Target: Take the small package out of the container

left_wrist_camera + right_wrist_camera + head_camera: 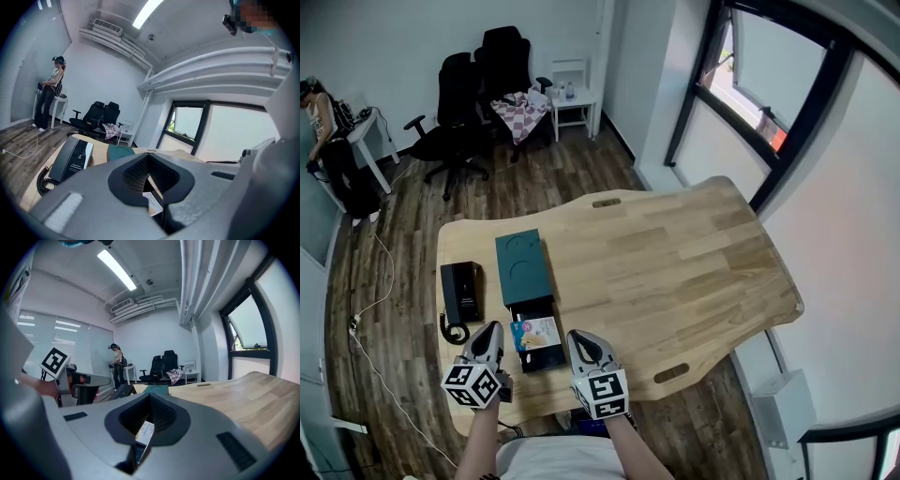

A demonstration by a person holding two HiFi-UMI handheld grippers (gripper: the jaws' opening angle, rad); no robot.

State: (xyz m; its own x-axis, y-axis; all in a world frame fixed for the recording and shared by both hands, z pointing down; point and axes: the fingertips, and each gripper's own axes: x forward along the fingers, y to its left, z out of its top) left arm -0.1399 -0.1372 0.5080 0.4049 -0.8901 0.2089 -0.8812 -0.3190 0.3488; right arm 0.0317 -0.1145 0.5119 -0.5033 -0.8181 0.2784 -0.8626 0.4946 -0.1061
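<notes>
You have not begun the lifting, I judge. The package (537,331) lies in the container (546,359) on the bench (675,272), at 1 o'clock of the left gripper (492,330) and 11 o'clock of the right gripper (577,337). Both jaws are together and hold nothing.

I see the table (675,253) as pale wood in glued strips, smooth with a soft satin sheen. The floor (403,234) is darker wood plank and looks more matt. The container (546,358) is black, and its lid (522,267) is matt teal; I can't tell whether it is card or plastic. The small package (538,331) has a glossy printed face. The black box (461,291) shines like smooth plastic. The left gripper (490,330) and right gripper (578,337) wear matt grey plastic shells, and their inner pads (161,416) are black and finely ribbed.
</notes>
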